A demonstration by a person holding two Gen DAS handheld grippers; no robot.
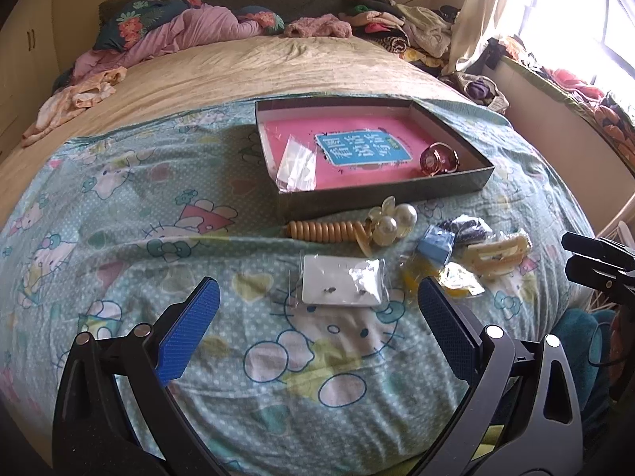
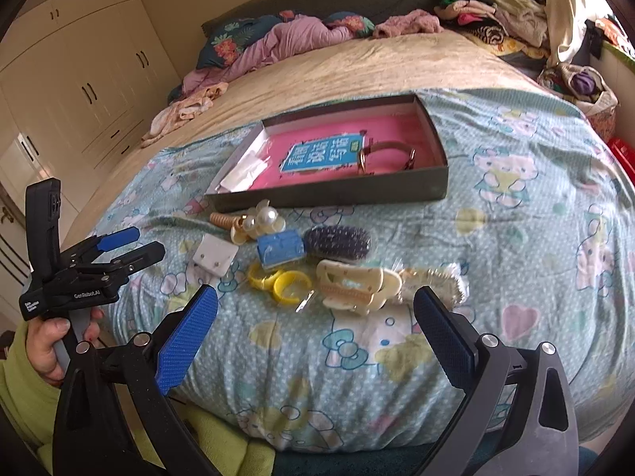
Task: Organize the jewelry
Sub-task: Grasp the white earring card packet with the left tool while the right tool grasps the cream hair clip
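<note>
A shallow dark box [image 1: 381, 194] [image 2: 329, 194] with a pink lining lies on the bed. In it are a clear plastic bag [image 1: 295, 164] [image 2: 244, 172] and a round bangle [image 1: 438, 158] [image 2: 387, 156]. In front of it lie a pearl hair clip [image 1: 391, 220] [image 2: 260, 220], a white earring card [image 1: 343, 285] [image 2: 214, 256], a small blue box [image 1: 436, 246] [image 2: 279, 248], yellow rings [image 2: 283, 281], a dark beaded piece [image 2: 339, 242] and a cream claw clip [image 1: 496, 256] [image 2: 355, 283]. My left gripper [image 1: 317, 301] is open and empty, just short of the earring card. My right gripper [image 2: 317, 309] is open and empty, near the claw clip.
The bed has a Hello Kitty sheet [image 1: 139, 238] and a beige blanket [image 1: 238, 67] behind the box. Piled clothes [image 1: 397, 23] and pillows lie at the headboard. A wardrobe [image 2: 79, 71] stands left, a window [image 1: 575, 20] right.
</note>
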